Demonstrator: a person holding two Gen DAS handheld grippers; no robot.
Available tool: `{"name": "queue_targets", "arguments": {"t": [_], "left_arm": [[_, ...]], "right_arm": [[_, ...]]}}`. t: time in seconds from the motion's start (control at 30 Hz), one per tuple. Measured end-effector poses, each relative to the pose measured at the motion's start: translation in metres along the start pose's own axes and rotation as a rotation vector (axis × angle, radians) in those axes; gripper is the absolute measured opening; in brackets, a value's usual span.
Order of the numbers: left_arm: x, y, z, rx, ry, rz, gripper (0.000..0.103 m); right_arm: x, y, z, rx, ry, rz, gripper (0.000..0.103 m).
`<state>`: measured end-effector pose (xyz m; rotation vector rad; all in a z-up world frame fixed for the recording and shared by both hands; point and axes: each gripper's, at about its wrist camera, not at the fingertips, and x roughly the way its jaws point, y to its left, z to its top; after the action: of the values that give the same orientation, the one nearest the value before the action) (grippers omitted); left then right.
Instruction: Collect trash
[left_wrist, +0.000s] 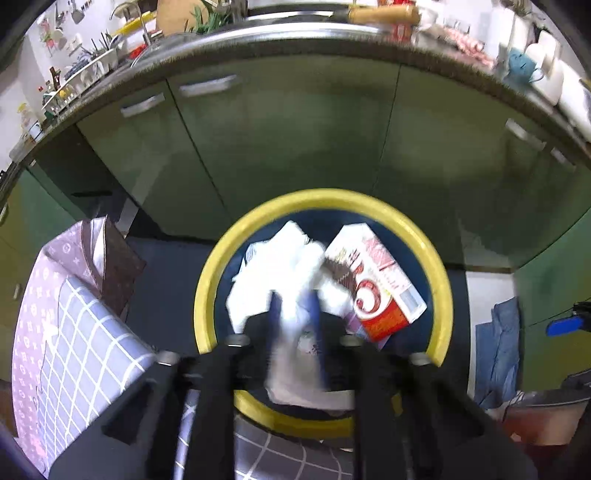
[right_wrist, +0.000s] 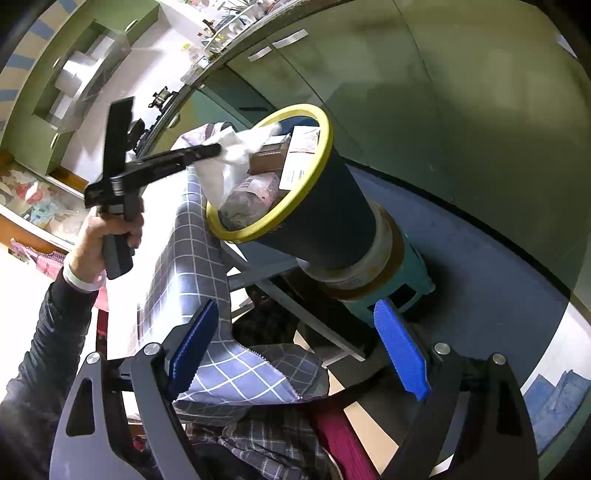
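Note:
A dark blue trash bin with a yellow rim (left_wrist: 441, 273) stands in front of green cabinets; it also shows in the right wrist view (right_wrist: 325, 140). Inside lie a red and white carton (left_wrist: 380, 284) and crumpled white paper. My left gripper (left_wrist: 295, 314) is shut on a crumpled white tissue (left_wrist: 291, 332) and holds it over the bin's mouth; the right wrist view shows it (right_wrist: 218, 149) with the tissue (right_wrist: 240, 147) at the rim. My right gripper (right_wrist: 299, 350) is open and empty, low beside the bin.
A table with a blue checked cloth (left_wrist: 85, 332) stands left of the bin, also seen in the right wrist view (right_wrist: 192, 266). The green cabinets (left_wrist: 295, 140) carry a cluttered countertop. The bin rests on a teal stool (right_wrist: 399, 280). The floor is dark.

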<state>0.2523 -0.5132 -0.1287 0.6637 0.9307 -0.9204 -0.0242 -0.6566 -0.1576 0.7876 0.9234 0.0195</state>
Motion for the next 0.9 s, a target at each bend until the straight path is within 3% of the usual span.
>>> {"name": "queue_targets", "arguments": {"t": [0.03,0.07,0.3,0.37,0.43,0.47,0.6,0.77,0.9], "left_arm": [[-0.001,-0.001,-0.001,0.001,0.002,0.007,0.049],[-0.003,-0.003,-0.001,0.008,0.0,0.019,0.053],[-0.047,-0.022,-0.005,0.063,-0.08,0.042,0.06],[-0.074,-0.025,-0.012,0.036,-0.131,0.024,0.068],[-0.1,-0.028,-0.024,0.006,-0.185,0.03,0.084],[-0.112,-0.029,-0.032,-0.008,-0.209,0.037,0.088],[-0.17,-0.029,-0.092,-0.088,-0.31,0.122,0.096],[-0.235,-0.013,-0.186,-0.274,-0.387,0.302,0.096],[-0.285,0.012,-0.269,-0.471,-0.381,0.533,0.096]], "right_arm": [[0.0,0.0,0.0,-0.002,0.001,0.0,0.085],[0.0,0.001,-0.001,-0.002,0.001,0.001,0.085],[-0.001,0.005,-0.005,-0.004,-0.009,0.005,0.085],[-0.003,0.008,-0.006,-0.013,-0.011,0.009,0.085],[-0.004,0.013,-0.008,-0.03,-0.015,0.002,0.085],[-0.005,0.016,-0.008,-0.04,-0.018,-0.007,0.085],[-0.005,0.03,-0.011,-0.088,-0.022,-0.034,0.086],[-0.004,0.066,-0.017,-0.219,-0.048,-0.076,0.09],[-0.007,0.12,-0.03,-0.407,-0.122,-0.101,0.098]]}}
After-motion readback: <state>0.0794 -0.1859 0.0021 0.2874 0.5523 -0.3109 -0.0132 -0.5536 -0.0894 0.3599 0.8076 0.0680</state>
